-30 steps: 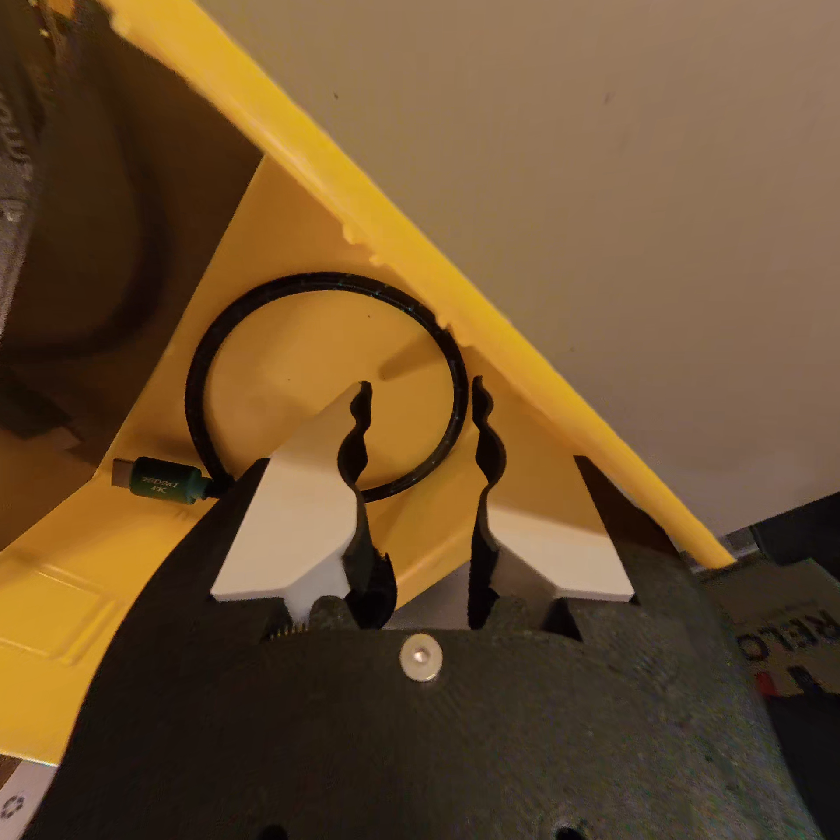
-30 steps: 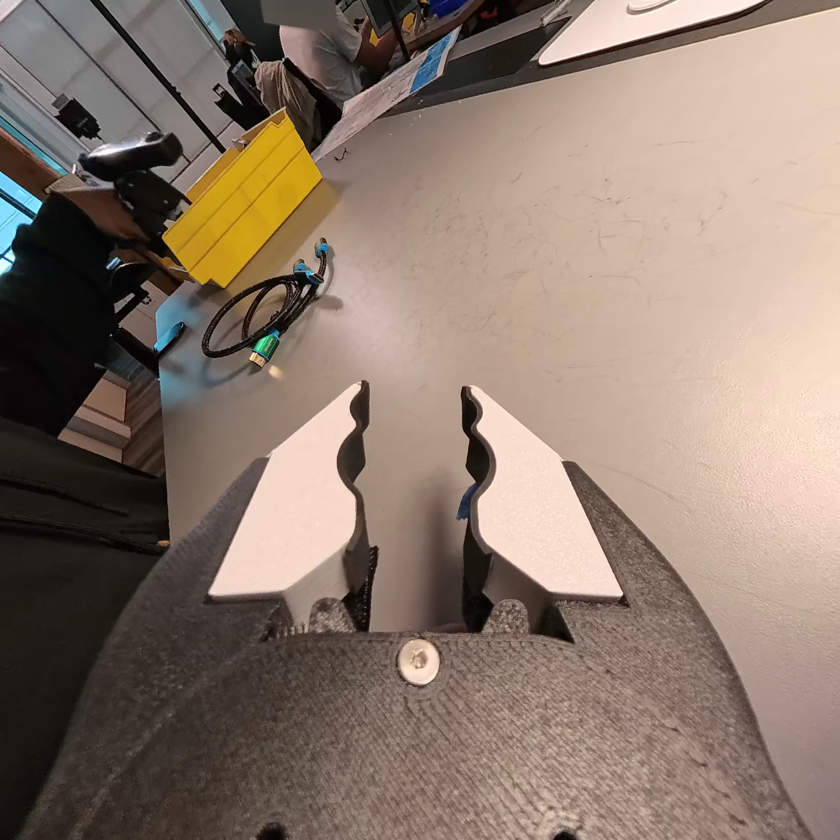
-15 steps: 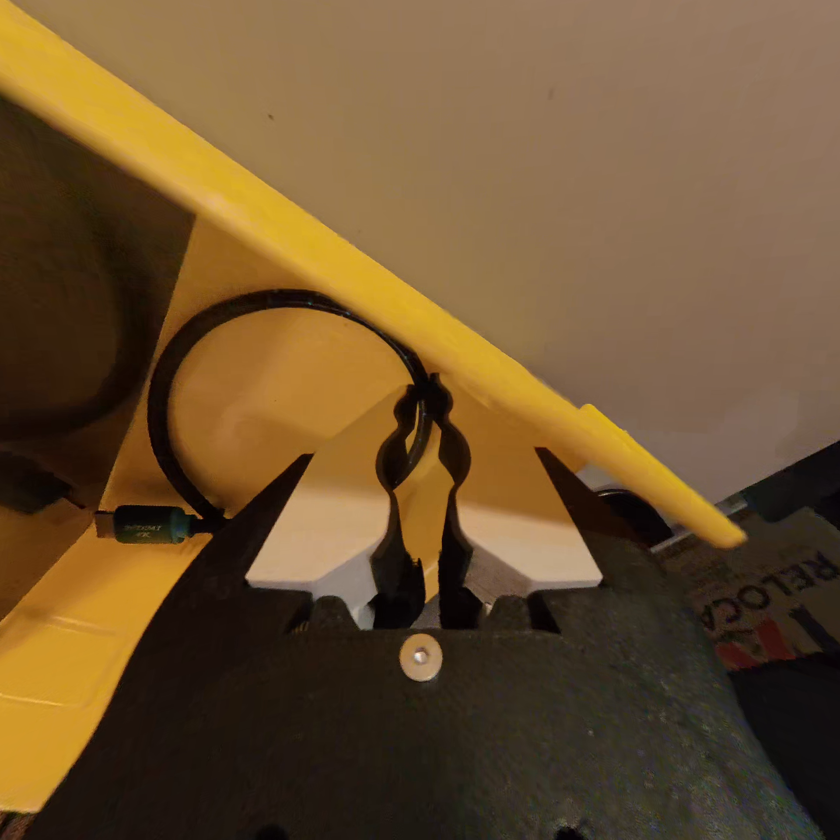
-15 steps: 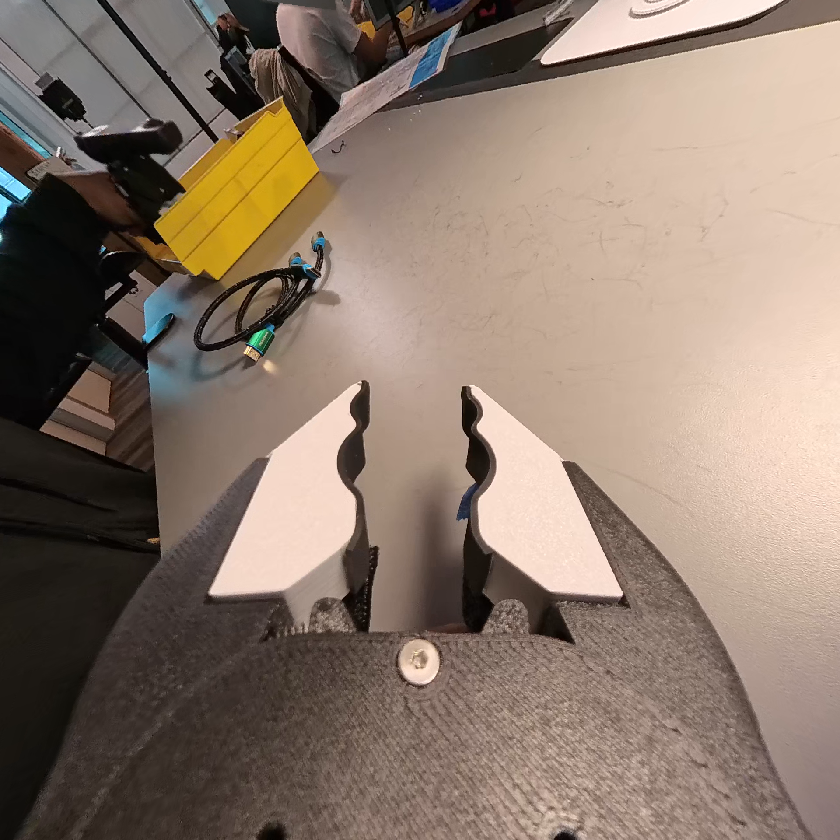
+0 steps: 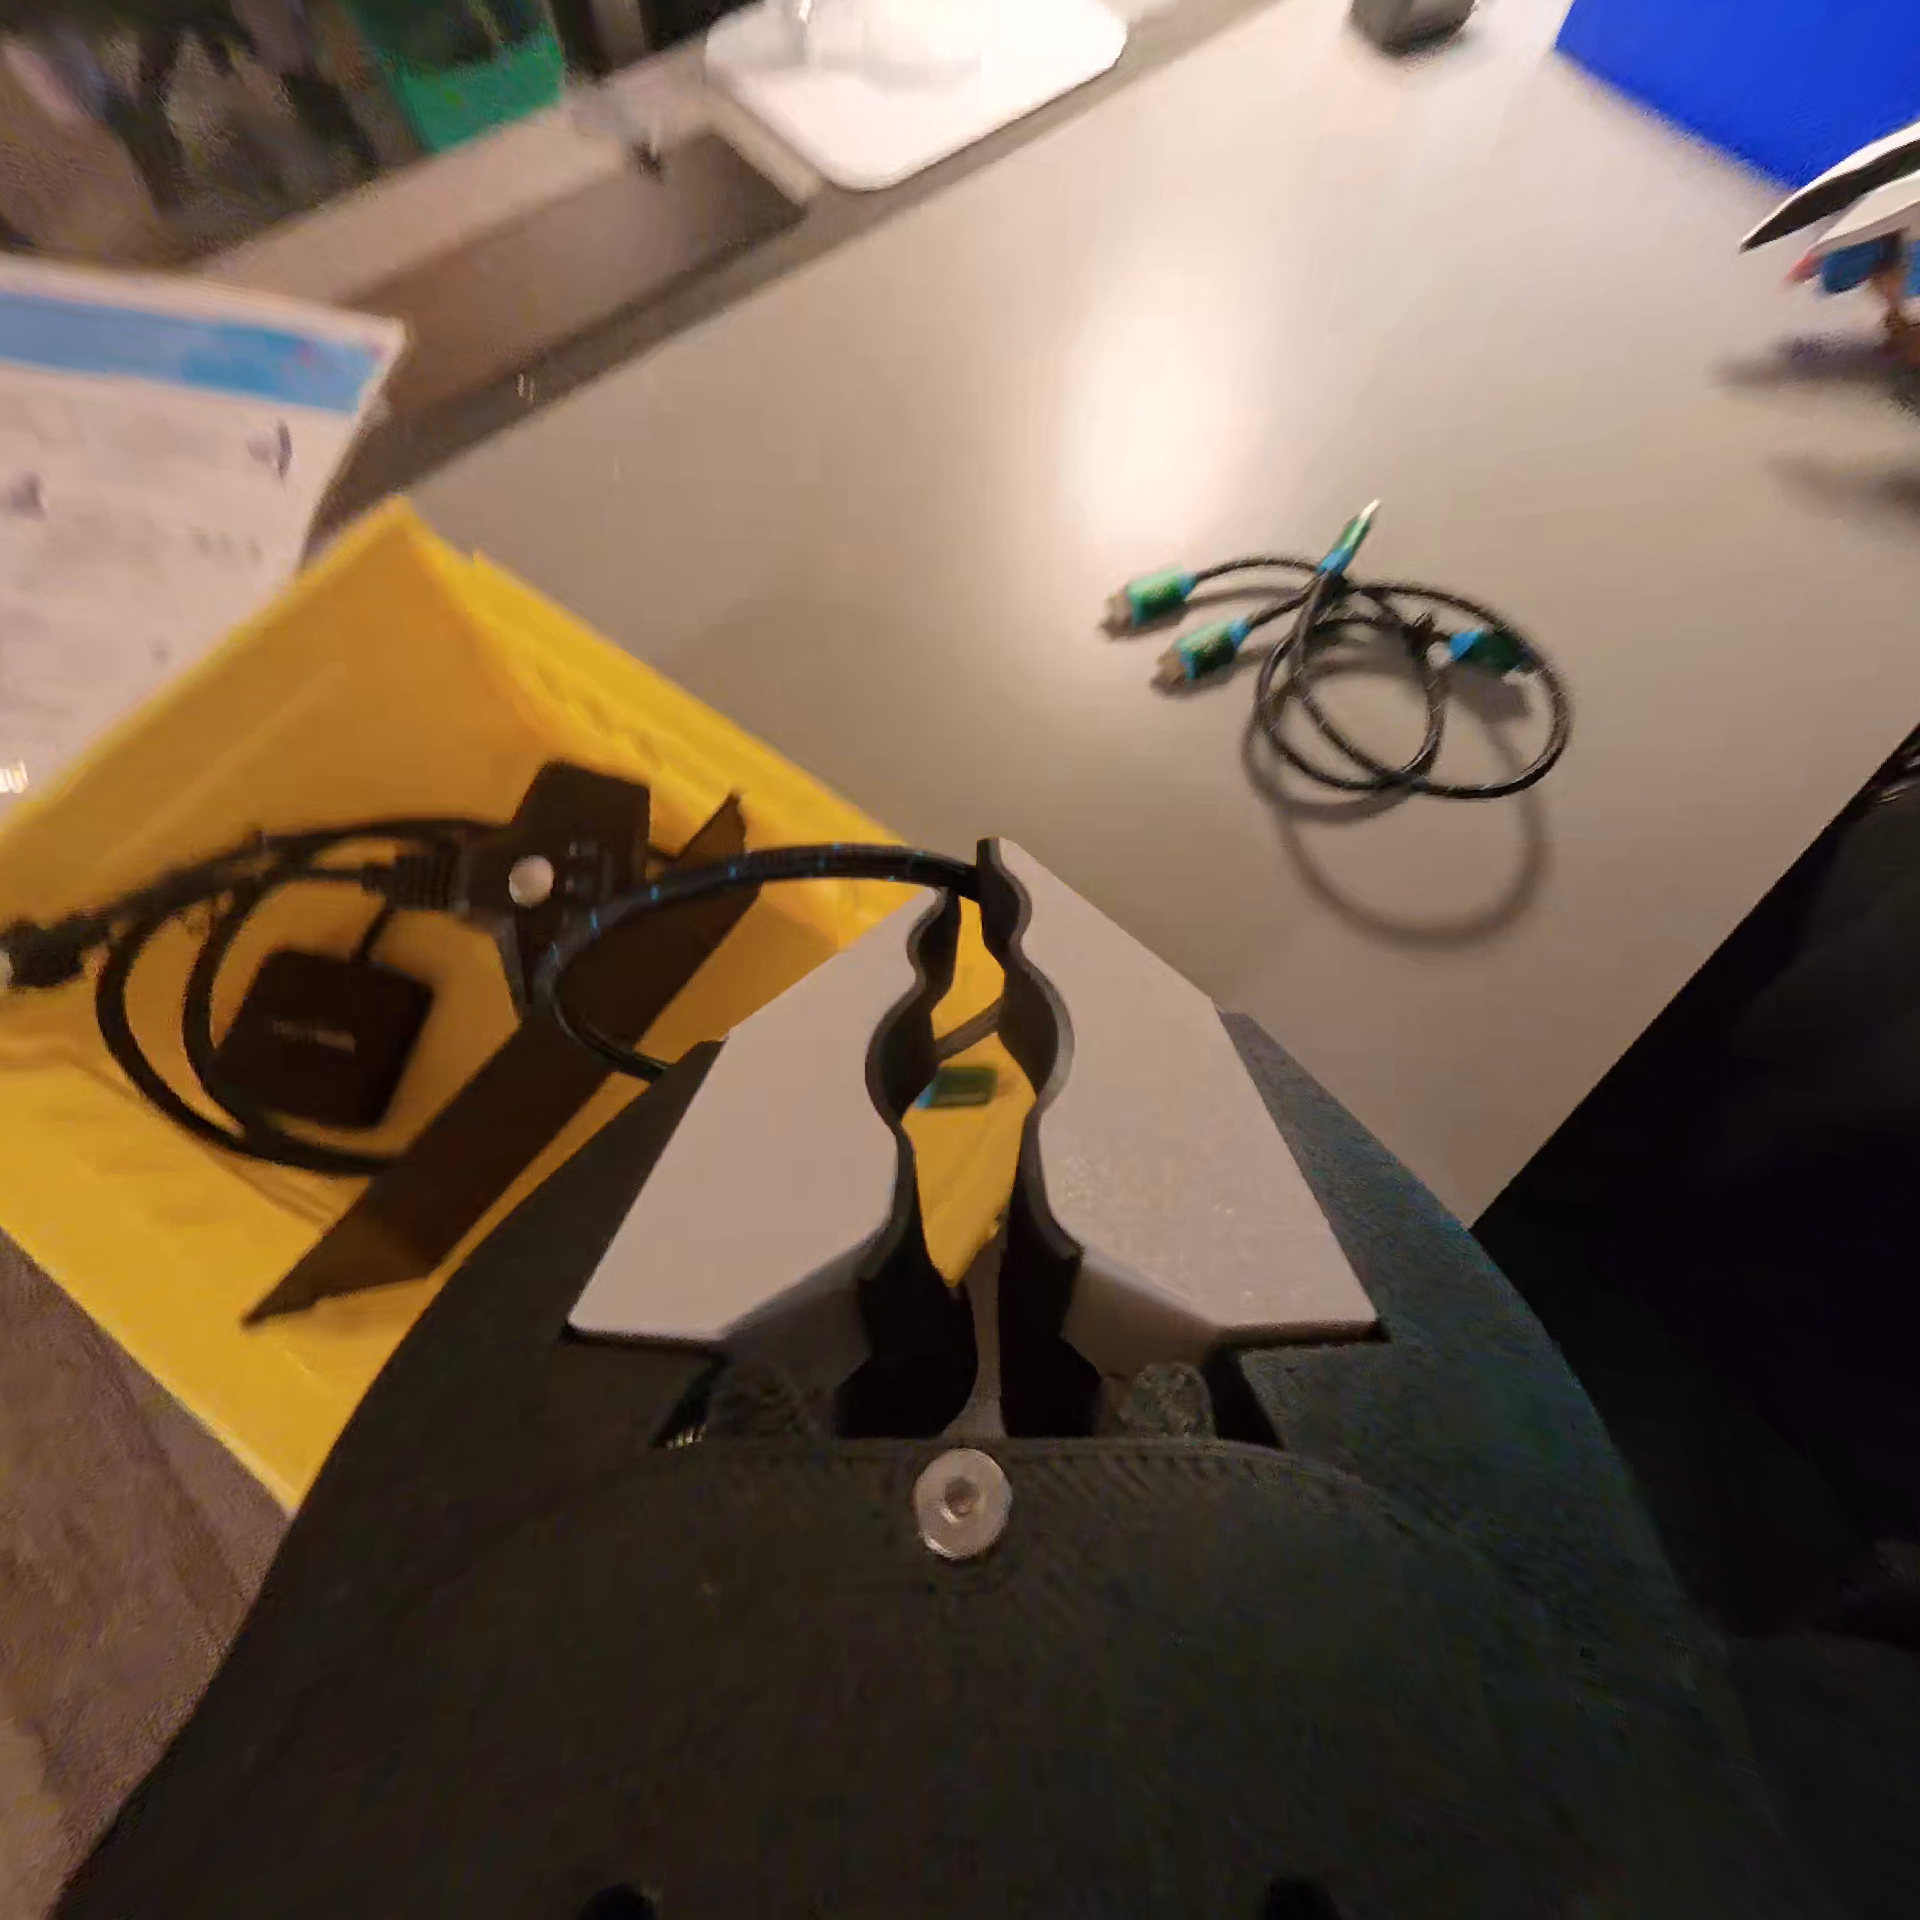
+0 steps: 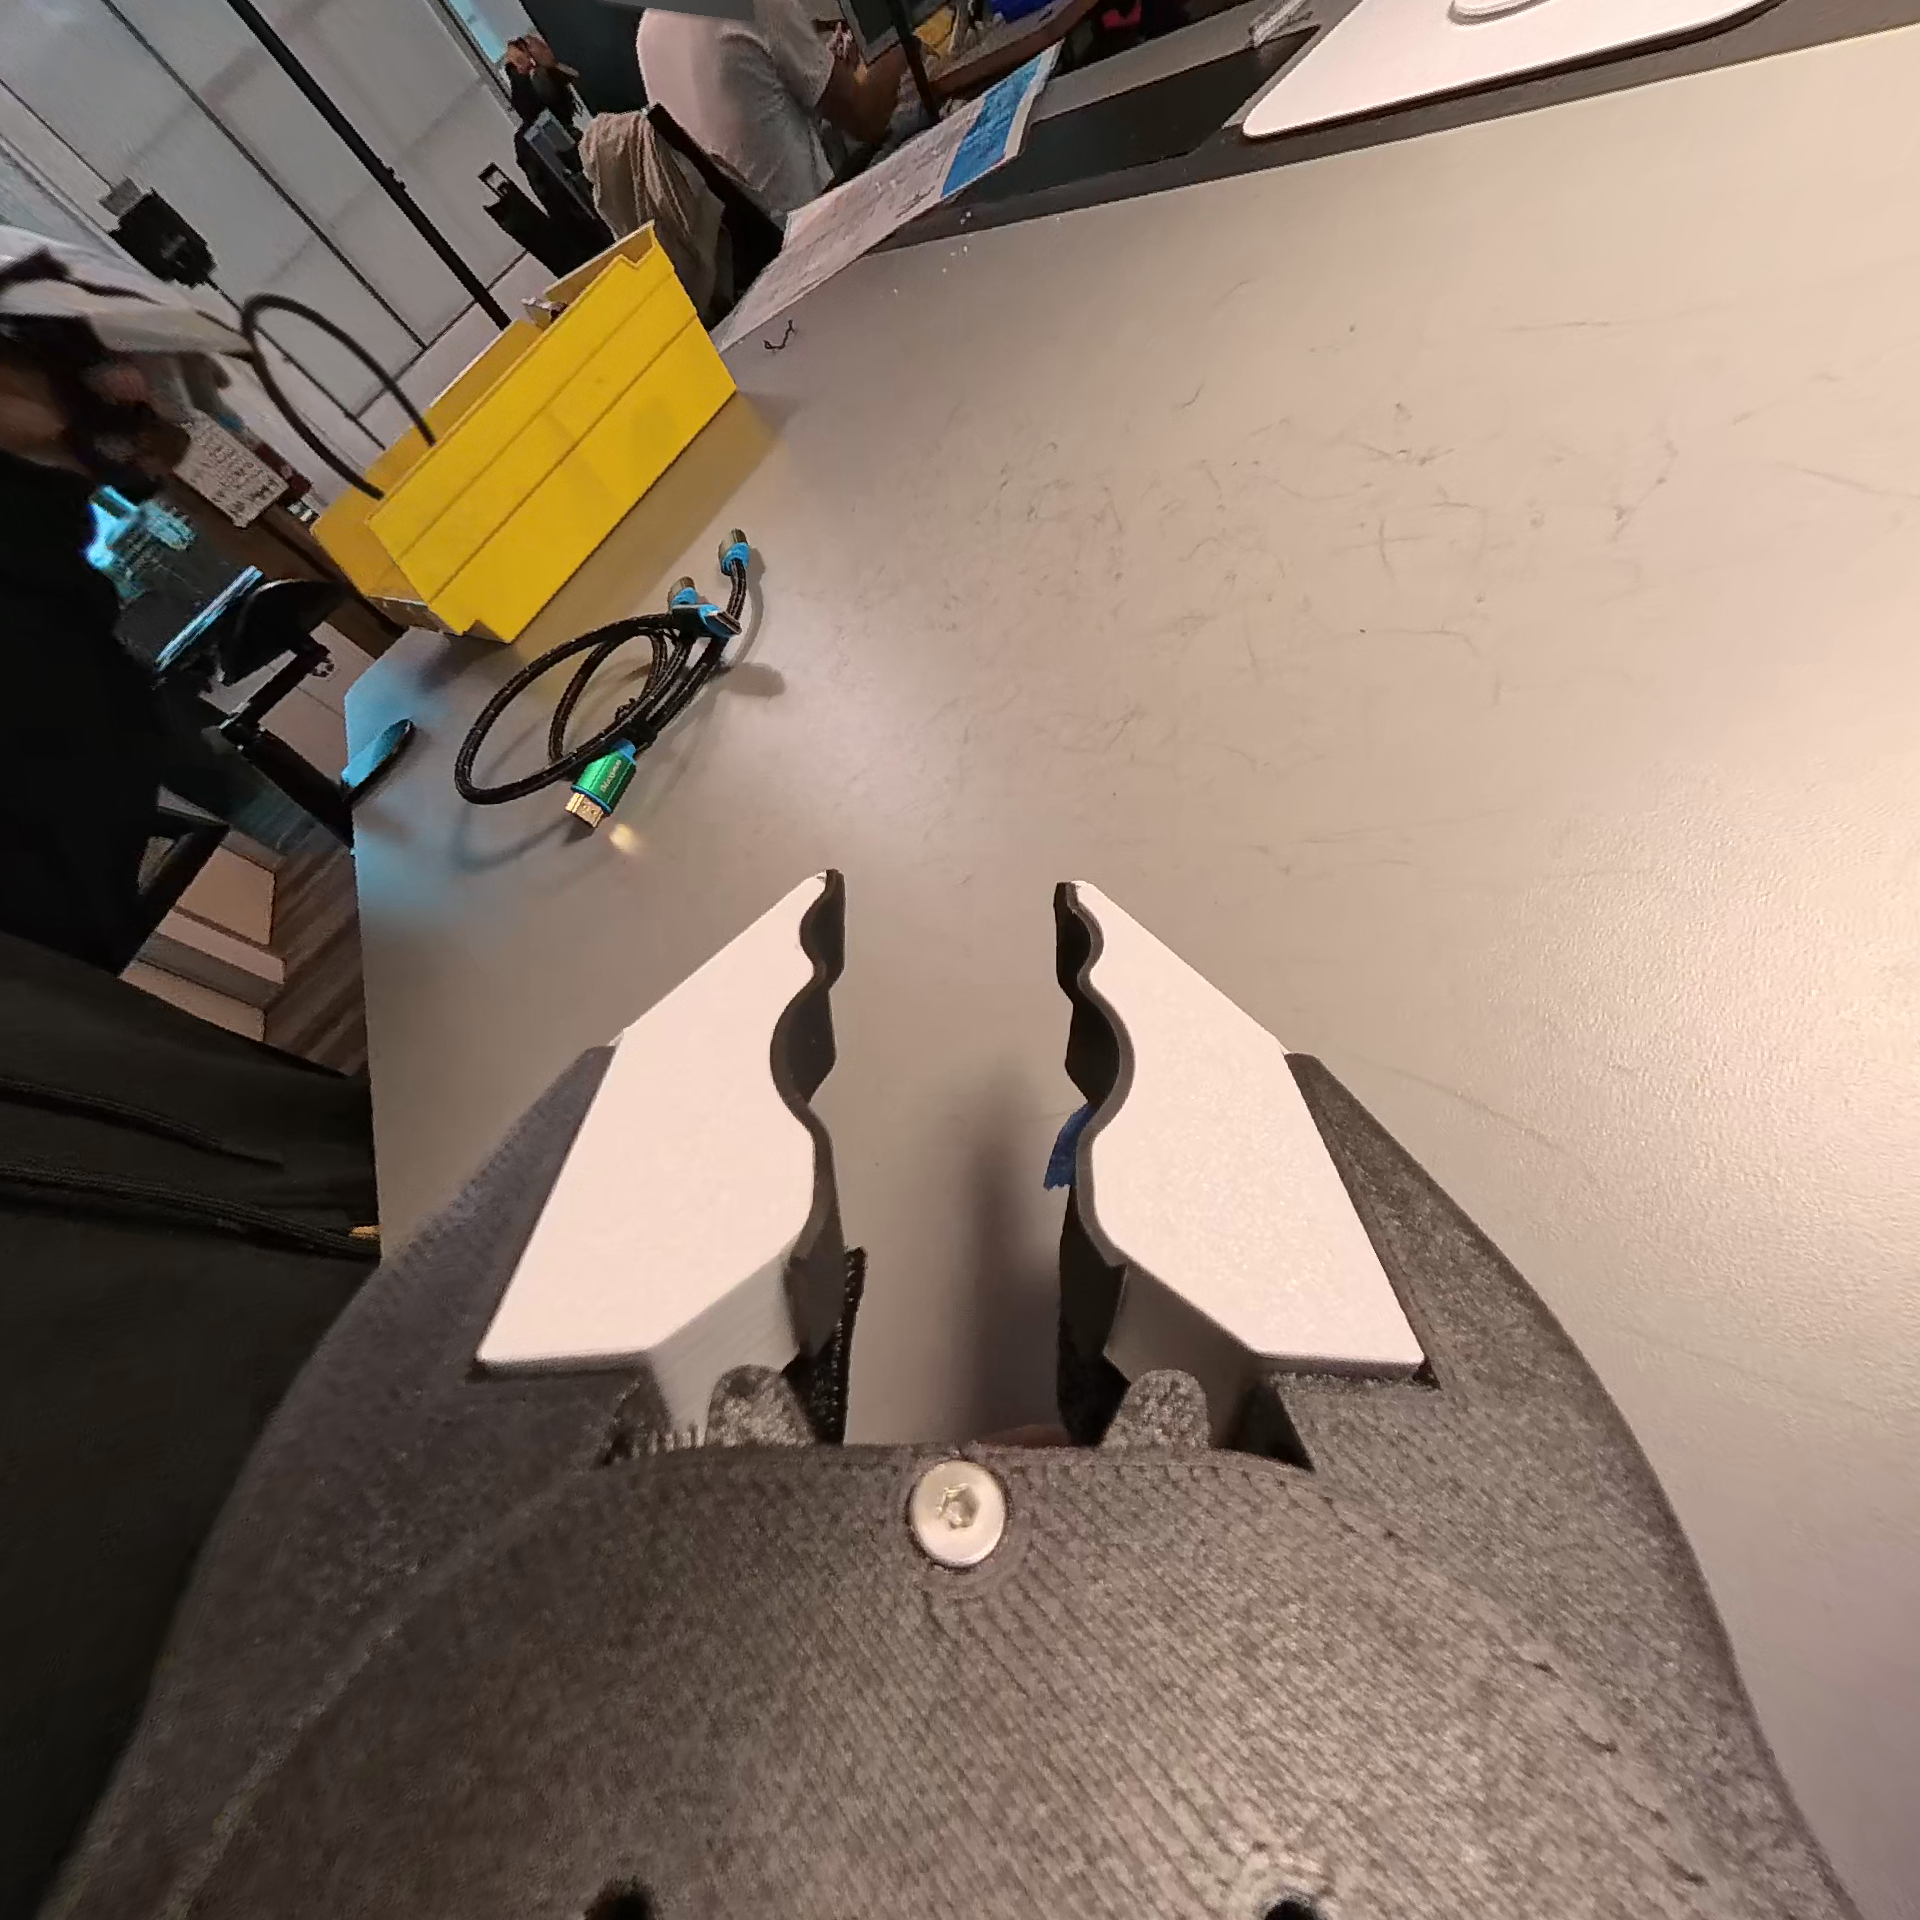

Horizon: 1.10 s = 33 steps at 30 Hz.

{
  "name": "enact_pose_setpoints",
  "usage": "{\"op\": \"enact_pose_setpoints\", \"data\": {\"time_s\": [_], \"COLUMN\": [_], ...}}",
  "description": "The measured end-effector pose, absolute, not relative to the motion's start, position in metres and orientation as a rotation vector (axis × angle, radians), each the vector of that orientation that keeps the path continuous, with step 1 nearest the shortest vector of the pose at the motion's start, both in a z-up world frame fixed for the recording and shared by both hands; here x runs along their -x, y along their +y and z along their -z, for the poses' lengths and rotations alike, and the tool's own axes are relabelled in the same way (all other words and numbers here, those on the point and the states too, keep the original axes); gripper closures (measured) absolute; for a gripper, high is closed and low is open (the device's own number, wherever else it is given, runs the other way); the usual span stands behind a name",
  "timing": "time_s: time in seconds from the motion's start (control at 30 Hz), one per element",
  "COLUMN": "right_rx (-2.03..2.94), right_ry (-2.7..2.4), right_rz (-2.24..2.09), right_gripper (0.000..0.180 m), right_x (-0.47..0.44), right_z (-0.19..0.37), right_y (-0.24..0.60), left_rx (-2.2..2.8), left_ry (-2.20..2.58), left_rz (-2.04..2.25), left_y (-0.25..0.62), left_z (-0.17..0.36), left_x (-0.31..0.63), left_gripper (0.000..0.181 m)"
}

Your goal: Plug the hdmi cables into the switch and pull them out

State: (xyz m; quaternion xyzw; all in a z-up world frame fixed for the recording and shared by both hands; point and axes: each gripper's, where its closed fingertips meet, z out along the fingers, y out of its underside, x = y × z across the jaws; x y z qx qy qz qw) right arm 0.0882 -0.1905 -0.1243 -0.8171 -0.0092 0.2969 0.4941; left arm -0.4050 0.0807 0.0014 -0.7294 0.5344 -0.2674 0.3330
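Observation:
My left gripper (image 5: 966, 878) is shut on a black braided HDMI cable (image 5: 727, 873) and holds it above the yellow bin (image 5: 343, 686). The cable arcs left from the fingertips, and its green plug (image 5: 961, 1086) shows between the fingers. Two more coiled HDMI cables (image 5: 1392, 686) with green and blue plugs lie on the grey table (image 5: 1039, 364); they also show in the right wrist view (image 6: 613, 707). A black square box (image 5: 312, 1039) and a black device with leads (image 5: 571, 842) lie in the bin. My right gripper (image 6: 948, 894) is open and empty over the table.
A black divider (image 5: 540, 1091) stands in the bin. The bin (image 6: 561, 457) sits at the table's far left corner in the right wrist view. Printed paper (image 5: 135, 468) lies behind it and a white mat (image 5: 914, 83) at the back. A person (image 6: 748, 94) is in the background. My hands' fingertips stand some 60 cm from each other.
My left gripper closed on the cable loop inside the bin and has lifted it up out of the bin, its view swinging toward the table. The right gripper has barely moved.

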Motion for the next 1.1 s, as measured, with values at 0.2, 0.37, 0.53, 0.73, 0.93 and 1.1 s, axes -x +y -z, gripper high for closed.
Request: {"op": "enact_pose_setpoints", "data": {"time_s": [0.2, 0.37, 0.53, 0.73, 0.93, 1.1], "right_rx": [1.971, 1.961, 1.950, 1.958, 1.959, 1.964], "right_ry": [-0.002, -0.002, 0.010, 0.006, 0.010, 0.015], "right_rz": [-0.736, -0.728, -0.744, -0.743, -0.741, -0.740], "right_gripper": [0.138, 0.138, 0.138, 0.138, 0.138, 0.138], "right_x": [-0.090, -0.091, -0.093, -0.092, -0.092, -0.093], "right_z": [0.123, 0.122, 0.120, 0.122, 0.122, 0.123], "right_y": [-0.190, -0.191, -0.191, -0.190, -0.190, -0.189], "left_rx": [1.658, 1.625, 1.615, 1.689, 1.692, 1.800], "left_ry": [1.649, 1.979, 2.207, 2.148, 1.746, 1.368], "left_rz": [0.715, 0.610, 0.654, 0.717, 0.645, 0.607], "left_y": [0.022, -0.018, -0.060, -0.068, 0.002, 0.092], "left_z": [-0.032, 0.024, 0.093, 0.119, 0.059, 0.009], "left_x": [0.318, 0.245, 0.198, 0.168, 0.195, 0.279], "left_gripper": [0.176, 0.176, 0.179, 0.177, 0.161, 0.147]}}
